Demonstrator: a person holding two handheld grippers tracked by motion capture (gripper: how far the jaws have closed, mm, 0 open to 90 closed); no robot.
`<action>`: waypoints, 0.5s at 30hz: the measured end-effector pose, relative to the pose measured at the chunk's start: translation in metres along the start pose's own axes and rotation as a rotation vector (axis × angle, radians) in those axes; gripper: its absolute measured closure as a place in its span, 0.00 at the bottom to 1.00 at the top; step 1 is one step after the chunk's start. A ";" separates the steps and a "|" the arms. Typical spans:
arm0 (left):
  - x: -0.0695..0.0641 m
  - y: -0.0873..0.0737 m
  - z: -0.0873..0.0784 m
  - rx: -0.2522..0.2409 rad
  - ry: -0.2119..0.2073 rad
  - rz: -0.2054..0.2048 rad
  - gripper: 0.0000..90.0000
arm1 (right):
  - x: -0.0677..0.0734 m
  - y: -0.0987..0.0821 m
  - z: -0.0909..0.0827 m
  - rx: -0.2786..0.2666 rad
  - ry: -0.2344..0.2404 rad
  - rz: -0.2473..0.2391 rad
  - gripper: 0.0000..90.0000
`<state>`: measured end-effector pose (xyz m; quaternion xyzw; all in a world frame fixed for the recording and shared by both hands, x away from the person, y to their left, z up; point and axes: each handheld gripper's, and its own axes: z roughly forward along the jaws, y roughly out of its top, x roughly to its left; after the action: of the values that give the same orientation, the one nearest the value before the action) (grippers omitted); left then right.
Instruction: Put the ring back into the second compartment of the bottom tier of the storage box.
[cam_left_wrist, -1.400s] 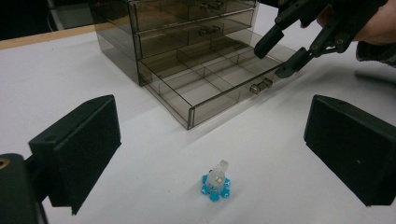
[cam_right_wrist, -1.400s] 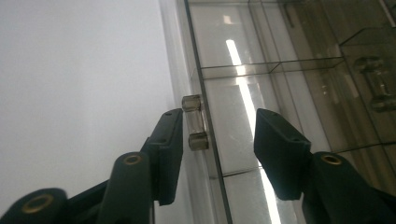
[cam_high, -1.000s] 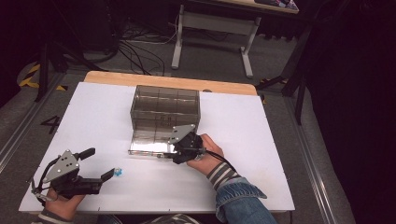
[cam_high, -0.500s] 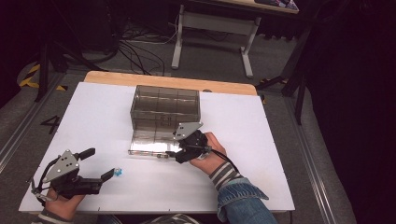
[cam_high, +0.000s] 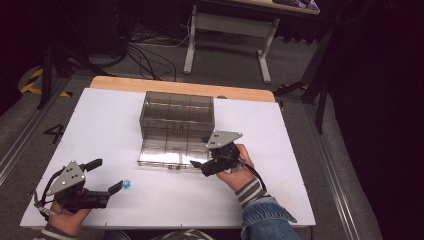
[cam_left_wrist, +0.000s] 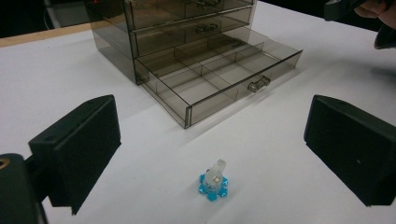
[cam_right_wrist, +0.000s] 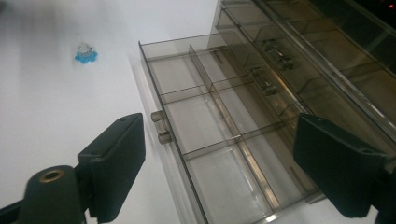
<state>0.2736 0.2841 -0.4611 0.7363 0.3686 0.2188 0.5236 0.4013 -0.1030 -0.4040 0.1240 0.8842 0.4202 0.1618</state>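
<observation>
Drawers come to three in the one smoky plastic cabinet (cam_high: 177, 114); the bottom drawer (cam_high: 170, 152) is pulled out, split into small compartments, and its knob (cam_right_wrist: 159, 126) faces you. One small blue-and-clear piece (cam_high: 127, 185) lies on the table, apart from the drawer and near your left. You hold two grippers. The table (cam_high: 280, 165) is a white board with a wooden strip along its far edge, set on a grey floor with rails down both sides; behind it stand a light metal bench frame (cam_high: 227, 37) and loose cables in a dark room. Your left gripper (cam_high: 107, 176) lies low near the front left corner, aimed at the blue piece, its jaws wide apart with the piece on the table just ahead of them, untouched. Your right gripper (cam_high: 199, 156) sits by the drawer's front right corner, your hand (cam_high: 239, 167) under it and the denim cuff behind; its jaws have just been opening and stand apart, clear of the knob, with nothing gripped between them.
</observation>
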 end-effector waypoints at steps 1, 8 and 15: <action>0.000 0.000 0.000 0.001 0.001 0.001 0.05 | -0.001 -0.002 -0.003 -0.006 -0.005 0.004 0.19; 0.000 0.000 0.000 0.002 -0.001 0.002 0.05 | -0.002 -0.012 -0.016 -0.049 -0.035 0.044 0.14; 0.000 0.000 0.000 0.006 -0.003 0.003 0.05 | -0.003 -0.031 -0.030 -0.095 -0.041 0.109 0.11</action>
<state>0.2740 0.2839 -0.4609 0.7389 0.3672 0.2174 0.5215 0.3896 -0.1440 -0.4102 0.1726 0.8518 0.4671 0.1625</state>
